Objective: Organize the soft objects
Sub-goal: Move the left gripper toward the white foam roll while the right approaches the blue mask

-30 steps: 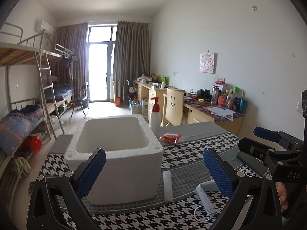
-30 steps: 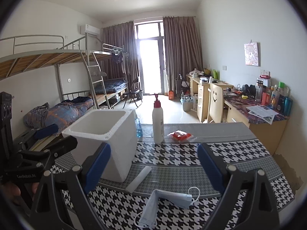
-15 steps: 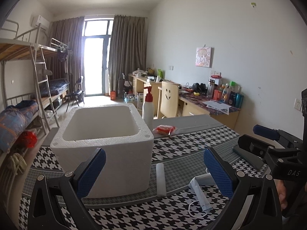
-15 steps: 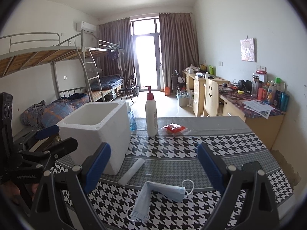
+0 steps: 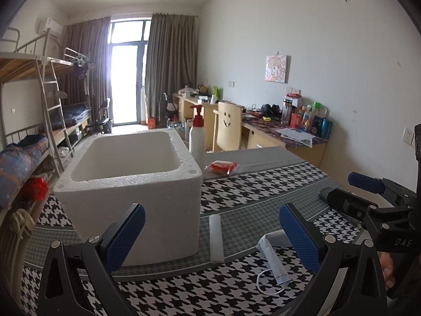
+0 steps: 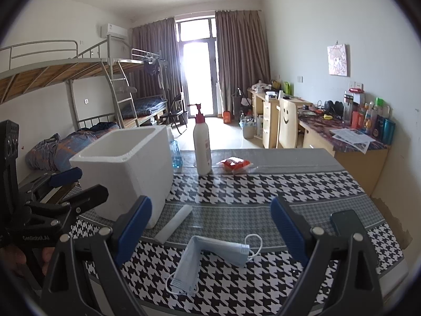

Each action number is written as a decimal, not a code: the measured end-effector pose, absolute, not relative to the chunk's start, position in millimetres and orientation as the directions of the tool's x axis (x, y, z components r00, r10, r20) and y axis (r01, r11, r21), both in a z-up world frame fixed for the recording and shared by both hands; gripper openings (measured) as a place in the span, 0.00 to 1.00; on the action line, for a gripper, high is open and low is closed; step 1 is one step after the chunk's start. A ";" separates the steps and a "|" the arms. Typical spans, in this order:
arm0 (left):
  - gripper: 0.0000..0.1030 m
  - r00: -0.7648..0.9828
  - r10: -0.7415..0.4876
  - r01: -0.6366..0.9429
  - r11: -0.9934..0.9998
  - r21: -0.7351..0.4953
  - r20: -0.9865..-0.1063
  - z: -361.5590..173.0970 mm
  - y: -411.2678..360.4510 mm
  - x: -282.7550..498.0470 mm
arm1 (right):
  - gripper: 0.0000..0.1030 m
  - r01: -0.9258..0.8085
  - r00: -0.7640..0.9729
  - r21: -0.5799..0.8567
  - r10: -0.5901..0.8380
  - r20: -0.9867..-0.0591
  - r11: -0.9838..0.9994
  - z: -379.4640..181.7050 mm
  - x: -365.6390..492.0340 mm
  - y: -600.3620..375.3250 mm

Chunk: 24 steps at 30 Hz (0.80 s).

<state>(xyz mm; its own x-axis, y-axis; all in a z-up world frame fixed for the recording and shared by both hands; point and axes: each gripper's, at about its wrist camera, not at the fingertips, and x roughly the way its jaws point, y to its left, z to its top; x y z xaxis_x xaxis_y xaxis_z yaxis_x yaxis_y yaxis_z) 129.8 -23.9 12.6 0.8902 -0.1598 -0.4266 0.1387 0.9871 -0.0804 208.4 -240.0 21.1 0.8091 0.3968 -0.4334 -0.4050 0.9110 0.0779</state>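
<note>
A folded light-blue face mask [image 6: 210,252] with white ear loops lies on the houndstooth tablecloth, just ahead of my right gripper [image 6: 210,226], which is open and empty above it. The same mask [image 5: 272,259] shows low right in the left wrist view. An empty white foam box [image 5: 131,184] stands on the table's left part; my left gripper [image 5: 210,234] is open and empty in front of its near right corner. A white foam stick [image 5: 216,237] lies beside the box. A red packet in clear wrap [image 6: 235,163] rests farther back.
A white pump bottle [image 6: 202,144] stands behind the box, beside a blue-tinted bottle [image 6: 175,155]. A dark phone [image 6: 347,223] lies at the table's right edge [image 6: 394,258]. Bunk beds line the left wall, desks and a chair the right.
Both grippers have tilted down and moved slightly closer over the table. The mask and foam stick now sit higher in both views. Nothing on the table has moved.
</note>
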 end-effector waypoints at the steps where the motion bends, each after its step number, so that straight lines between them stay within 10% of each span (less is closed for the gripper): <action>1: 0.99 0.889 -0.160 0.139 0.987 -0.081 -0.429 11.2 -24.6 130.2 | 0.91 -0.404 0.809 0.079 0.396 -0.435 0.911 20.6 208.4 -240.1; 24: 0.99 0.838 -0.179 0.151 0.984 -0.096 -0.515 -25.1 -37.3 147.2 | 0.91 -0.357 0.776 0.090 0.349 -0.525 0.930 -8.8 217.8 -245.2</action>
<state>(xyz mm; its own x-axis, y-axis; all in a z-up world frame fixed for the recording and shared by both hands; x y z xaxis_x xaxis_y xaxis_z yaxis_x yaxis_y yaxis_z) 147.2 -37.3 -25.1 0.8383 -0.1786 -0.5152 0.1506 0.9839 -0.0959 217.8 -245.2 -8.8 0.7763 0.3491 -0.5248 -0.3571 0.9297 0.0902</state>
